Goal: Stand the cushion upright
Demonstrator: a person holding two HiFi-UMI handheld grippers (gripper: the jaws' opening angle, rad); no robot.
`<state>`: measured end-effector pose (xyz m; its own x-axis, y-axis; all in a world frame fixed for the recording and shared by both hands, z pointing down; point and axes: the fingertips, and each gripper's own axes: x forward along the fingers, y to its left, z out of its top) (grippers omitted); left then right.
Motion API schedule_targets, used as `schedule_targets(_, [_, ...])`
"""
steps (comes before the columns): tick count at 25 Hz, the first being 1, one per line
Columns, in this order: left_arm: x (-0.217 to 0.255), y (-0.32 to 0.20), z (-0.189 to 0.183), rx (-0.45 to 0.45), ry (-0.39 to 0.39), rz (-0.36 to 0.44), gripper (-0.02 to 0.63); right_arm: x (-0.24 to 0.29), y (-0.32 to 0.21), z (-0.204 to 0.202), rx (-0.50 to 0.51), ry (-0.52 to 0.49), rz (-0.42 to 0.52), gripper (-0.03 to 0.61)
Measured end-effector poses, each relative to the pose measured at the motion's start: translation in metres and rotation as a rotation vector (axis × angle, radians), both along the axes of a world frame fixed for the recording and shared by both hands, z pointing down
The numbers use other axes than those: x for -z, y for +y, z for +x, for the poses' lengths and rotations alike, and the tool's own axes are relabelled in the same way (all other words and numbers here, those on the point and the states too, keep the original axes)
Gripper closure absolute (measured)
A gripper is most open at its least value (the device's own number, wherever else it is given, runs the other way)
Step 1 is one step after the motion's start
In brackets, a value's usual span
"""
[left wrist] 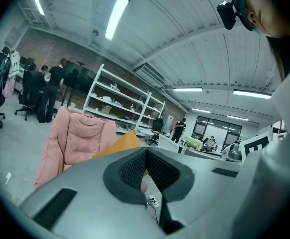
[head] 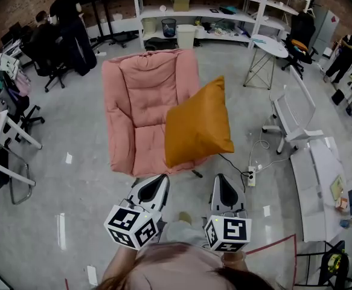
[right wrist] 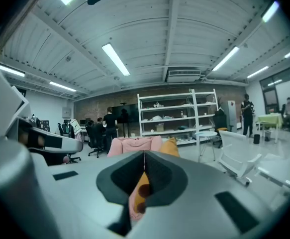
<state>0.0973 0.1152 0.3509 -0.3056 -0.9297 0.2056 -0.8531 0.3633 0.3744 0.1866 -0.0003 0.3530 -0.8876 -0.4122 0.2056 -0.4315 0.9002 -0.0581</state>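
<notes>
The mustard-orange square cushion (head: 198, 125) stands on edge on the near right part of the pink padded armchair (head: 140, 101). It is tipped like a diamond, with one corner pointing up and far, and its right side overhangs the chair's right arm. Its face looks smooth and plump, with tight seams at the corners. The armchair is soft, matt fabric, quilted into puffy panels on back and seat, with thick rolled arms. It sits on the grey polished floor (head: 85, 180).

Near the chair's front edge, the left gripper (head: 162, 178) and the right gripper (head: 220, 178) hang side by side, apart from the cushion. The left gripper view shows its dark ribbed fingers (left wrist: 134, 167) pressed together with nothing between them. The right gripper view shows its dark fingers (right wrist: 157, 176) likewise pressed together and empty.

A white power strip (head: 251, 177) with a thin cable lies on the floor just right of the chair.

At the far wall, a white metal shelf unit (head: 200, 11) carries a pale box (head: 181, 3) and small clutter. Below it stand a dark round bucket (head: 169, 27) and a white bin (head: 186, 36); what they hold cannot be made out. To the right are a small round white table (head: 269, 46) and a white moulded chair (head: 293, 116).
</notes>
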Motion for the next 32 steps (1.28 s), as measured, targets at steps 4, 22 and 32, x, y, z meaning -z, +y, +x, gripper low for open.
schedule_targets(4, [0.001,-0.034,-0.015,0.006,-0.020,-0.009,0.617,-0.002,-0.034,-0.012,0.006,-0.013,-0.014,0.561])
schedule_targets(22, [-0.019,-0.147,-0.089,-0.135,0.033,-0.052,0.617,-0.028,-0.138,-0.058,-0.147,0.035,-0.064,0.561])
schedule_targets(32, [-0.022,-0.221,-0.159,-0.290,0.008,-0.074,0.607,-0.041,-0.184,-0.088,-0.319,0.057,-0.087,0.560])
